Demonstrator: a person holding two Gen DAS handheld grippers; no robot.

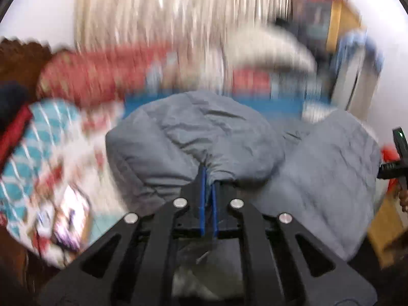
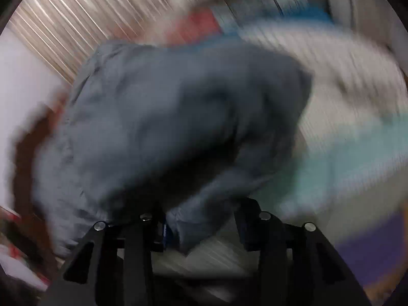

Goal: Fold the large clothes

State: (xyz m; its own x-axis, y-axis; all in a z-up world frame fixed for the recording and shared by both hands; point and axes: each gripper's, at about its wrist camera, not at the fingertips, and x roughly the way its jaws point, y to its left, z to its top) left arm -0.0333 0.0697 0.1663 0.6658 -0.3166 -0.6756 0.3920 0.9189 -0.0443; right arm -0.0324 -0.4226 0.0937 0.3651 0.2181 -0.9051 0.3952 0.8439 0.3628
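Observation:
A large grey garment [image 1: 193, 137] bulges in front of my left gripper [image 1: 209, 178], whose blue-padded fingers are shut on a pinch of its cloth. In the right wrist view the same grey garment [image 2: 165, 127] fills the middle, blurred by motion. My right gripper [image 2: 204, 224] has its fingers spread apart, and a fold of grey cloth hangs between them and over the left finger. The right gripper's black body shows at the far right edge of the left wrist view [image 1: 397, 158].
A bed with a patterned teal, white and red cover [image 1: 51, 153] lies at left. A red patterned cushion [image 1: 97, 76] and pale curtains [image 1: 165, 12] are behind. Shelving with items [image 1: 344, 51] stands at right. Both views are motion blurred.

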